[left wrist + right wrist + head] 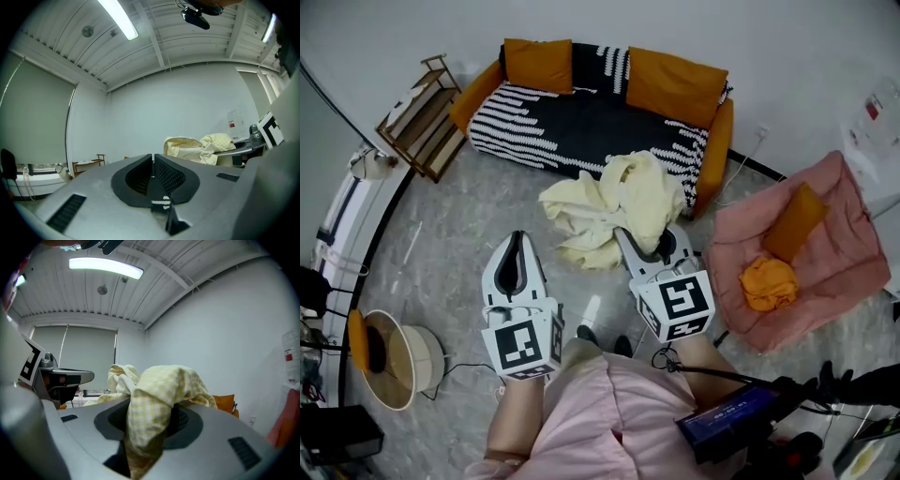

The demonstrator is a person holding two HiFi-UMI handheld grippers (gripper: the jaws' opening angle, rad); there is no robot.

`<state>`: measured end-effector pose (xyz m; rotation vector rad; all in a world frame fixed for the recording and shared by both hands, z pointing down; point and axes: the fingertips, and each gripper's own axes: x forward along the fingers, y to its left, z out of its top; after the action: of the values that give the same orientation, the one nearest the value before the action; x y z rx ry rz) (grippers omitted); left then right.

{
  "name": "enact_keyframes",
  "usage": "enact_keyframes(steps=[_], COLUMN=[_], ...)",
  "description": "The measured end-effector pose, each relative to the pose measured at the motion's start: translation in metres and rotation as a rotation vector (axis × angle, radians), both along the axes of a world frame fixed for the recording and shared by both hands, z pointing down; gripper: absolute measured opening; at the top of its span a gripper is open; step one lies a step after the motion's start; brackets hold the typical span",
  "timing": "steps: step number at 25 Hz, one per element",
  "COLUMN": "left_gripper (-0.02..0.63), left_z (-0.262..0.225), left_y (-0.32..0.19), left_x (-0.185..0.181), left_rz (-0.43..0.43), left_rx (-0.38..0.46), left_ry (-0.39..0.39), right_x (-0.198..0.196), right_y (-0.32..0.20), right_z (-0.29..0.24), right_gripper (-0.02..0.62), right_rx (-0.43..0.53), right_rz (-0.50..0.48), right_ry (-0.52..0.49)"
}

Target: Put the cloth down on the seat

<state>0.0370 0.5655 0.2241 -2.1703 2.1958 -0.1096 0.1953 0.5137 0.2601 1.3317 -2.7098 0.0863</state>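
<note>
Looked down steeply in the head view on a bunched pale yellow cloth (614, 211), clamped by one end in the right hand-held gripper (630, 239) and hanging above the grey floor, just short of a striped sofa (581, 127) with orange cushions. Showed the left hand-held gripper (517, 239) alongside, apart from the cloth. Judged as the carrying step, with nothing yet laid on a seat; called next for a reach forward over the sofa seat, or rightward to the pink armchair (844, 216), then a release of the jaws. Found in that armchair: an orange cushion (794, 223) and a crumpled orange item (769, 281). Noted at far left a round cream tub (412, 361), contents too dark to name. Showed, in the left gripper view, jaws pressed together on nothing, with the cloth (201, 147) off to the right. Showed, in the right gripper view, jaws clenched on a thick fold of checked yellow cloth (159, 394), spilling over the top.
</note>
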Motion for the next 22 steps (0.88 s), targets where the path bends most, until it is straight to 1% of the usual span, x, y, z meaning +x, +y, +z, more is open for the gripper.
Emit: enact_keyframes(steps=[5, 9, 13, 17, 22], left_gripper=[0.026, 0.025, 0.025, 0.025, 0.025], left_z=[0.009, 0.021, 0.024, 0.030, 0.026], left_y=[-0.020, -0.050, -0.098, -0.152, -0.221], left_x=[-0.010, -0.024, -0.043, -0.066, -0.102], left_rz=[-0.014, -0.016, -0.015, 0.013, 0.048], left_rx=[-0.009, -0.023, -0.026, -0.029, -0.024], left_ry=[0.011, 0.020, 0.034, 0.031, 0.028], right_x=[-0.007, -0.020, -0.035, -0.057, -0.090], right_y=[-0.021, -0.048, -0.096, -0.147, -0.210], right_z=[0.009, 0.023, 0.027, 0.026, 0.020], right_gripper=[0.165, 0.166, 0.166, 0.166, 0.166], right_rx=[-0.015, -0.035, -0.037, -0.029, -0.018], right_rz=[-0.006, -0.013, 0.000, 0.014, 0.057], right_ry=[0.008, 0.025, 0.040, 0.046, 0.038])
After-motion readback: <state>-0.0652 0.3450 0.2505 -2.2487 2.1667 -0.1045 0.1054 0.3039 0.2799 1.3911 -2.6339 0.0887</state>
